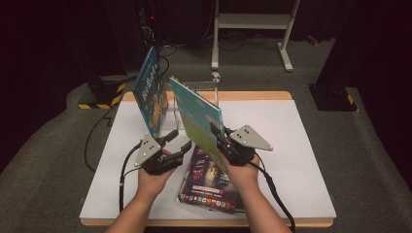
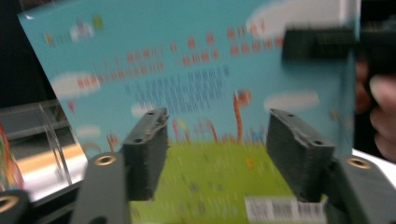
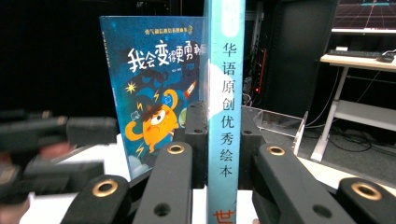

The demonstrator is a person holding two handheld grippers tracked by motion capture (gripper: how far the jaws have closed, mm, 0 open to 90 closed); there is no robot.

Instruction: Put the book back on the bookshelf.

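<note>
Nearest to the person's edge of the white table (image 1: 301, 160), a dark-covered book (image 1: 209, 187) lies flat, its glossy cover full of small coloured pictures, between the two forearms.

Just above it, the right gripper (image 1: 222, 137) is clenched on a light blue picture book (image 1: 197, 121) and holds it up off the table, tilted, with the blue sky at the top of the cover and green grass at the bottom. In the right gripper view the two black jaws press against both sides of the book's spine (image 3: 224, 116), which stands upright between them with a column of printed characters running down it.

To the left of that book, the left gripper (image 1: 176, 141) hangs in the air beside it with its jaws parted and nothing between them. In the left gripper view the ribbed pads (image 2: 147, 149) stand well apart, and the blue and green cover (image 2: 201, 93) lies beyond them, with a barcode low on it; the picture is blurred, so I cannot tell how near the pads are to the cover.

Farther back, a dark blue book (image 1: 151, 92) stands upright with an orange one-eyed creature (image 3: 156, 126) on its front. It rests at a clear acrylic rack (image 1: 197, 94) near the table's far edge. Beyond the table, a white frame (image 1: 252, 29) stands on the grey carpet.
</note>
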